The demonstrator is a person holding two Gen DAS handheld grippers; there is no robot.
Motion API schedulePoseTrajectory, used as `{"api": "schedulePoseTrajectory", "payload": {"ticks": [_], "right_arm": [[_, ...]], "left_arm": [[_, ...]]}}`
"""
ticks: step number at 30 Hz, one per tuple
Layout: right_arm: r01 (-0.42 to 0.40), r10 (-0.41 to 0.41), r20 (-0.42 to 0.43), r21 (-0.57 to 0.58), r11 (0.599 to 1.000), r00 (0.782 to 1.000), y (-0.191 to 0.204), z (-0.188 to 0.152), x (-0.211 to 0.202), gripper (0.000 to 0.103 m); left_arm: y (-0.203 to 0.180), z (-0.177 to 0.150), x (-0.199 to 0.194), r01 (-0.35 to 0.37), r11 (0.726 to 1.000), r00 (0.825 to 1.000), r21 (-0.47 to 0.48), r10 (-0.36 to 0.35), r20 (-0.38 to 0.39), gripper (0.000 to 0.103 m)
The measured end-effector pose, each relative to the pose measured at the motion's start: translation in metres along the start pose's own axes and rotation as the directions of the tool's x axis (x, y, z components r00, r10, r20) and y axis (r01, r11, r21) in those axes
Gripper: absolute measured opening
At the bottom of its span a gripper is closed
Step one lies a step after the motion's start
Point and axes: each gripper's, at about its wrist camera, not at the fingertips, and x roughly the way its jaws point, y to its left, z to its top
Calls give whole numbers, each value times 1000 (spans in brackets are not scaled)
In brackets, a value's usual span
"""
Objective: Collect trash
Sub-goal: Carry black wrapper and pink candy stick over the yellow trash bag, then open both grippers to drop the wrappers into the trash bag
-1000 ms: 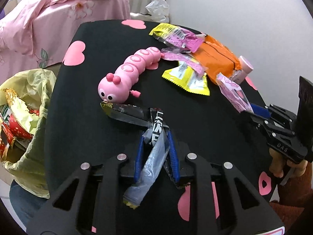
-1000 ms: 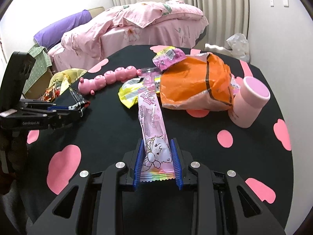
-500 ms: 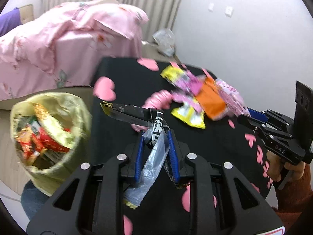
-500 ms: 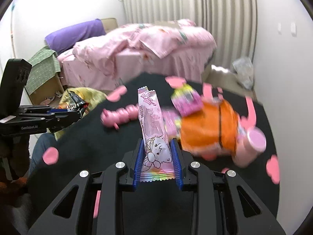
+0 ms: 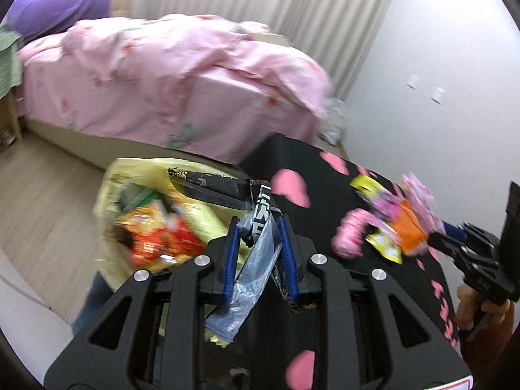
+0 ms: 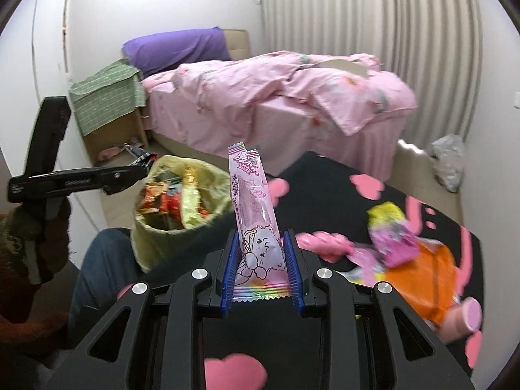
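Two views: you have one wrapper clamped in each claw.

Left wrist view
- Left claw (image 5: pixel 258 243): your blue pads are closed on a crumpled black-and-silver wrapper (image 5: pixel 256 227).
- Wrapper shape: one black end sticks out far and left over the bag; a clear silvery tail hangs back between the arms.
- Trash bag (image 5: pixel 113 191): yellow-green, open-mouthed, at the left just past your pads, holding red and orange packets.
- Surface (image 5: pixel 318 227): black with pink hearts, lying to the right of the bag.
- Litter on the surface: a yellow wrapper (image 5: pixel 386 250), an orange packet (image 5: pixel 406 227) and a pink caterpillar toy (image 5: pixel 352 234), all blurred, at the far right.
- Right claw (image 5: pixel 437 243): it enters from the right edge, over that litter.
- Bed (image 5: pixel 162 81): pink bedding, far behind the bag.

Right wrist view
- Right claw (image 6: pixel 261 263): your pads are shut on the lower end of a pink candy wrapper (image 6: pixel 253 208), which stands nearly upright.
- Trash bag (image 6: pixel 208 175): left of the pink wrapper and beyond your pads, beside the near left edge of the surface (image 6: pixel 325 182).
- Left claw (image 6: pixel 143 159): it reaches in from the left above the bag's far rim; you cannot tell its grip from this side.
- Hand (image 6: pixel 35 227): gloved, on the left claw's handle at the left edge.
- Remaining litter: the orange packet (image 6: pixel 429 269), a magenta wrapper (image 6: pixel 396 243) and a pink cup (image 6: pixel 464 321) lie at the right, well apart from the bag.
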Motion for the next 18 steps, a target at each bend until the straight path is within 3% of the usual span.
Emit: {"api": "schedulePoseTrajectory", "payload": {"ticks": [8,11,13,18], "right_arm": [[-120,115,-118,-39,992,986,34,24,83,28],[-171,161,-155,-49,984,975,45,39,116,28],[-214,200,-190,-54,975,961,52,53,144,28],[-258,226,-291,-78,963,930,64,78,207,28]], "left_arm": [[85,3,35,-142,982,990,-127,141,-12,23],[98,1,55,-124,982,991,-141,117,-58,23],[92,-2,72,-116,988,988,-100,105,-110,23],[91,-13,116,-103,989,963,-103,73,-259,22]]}}
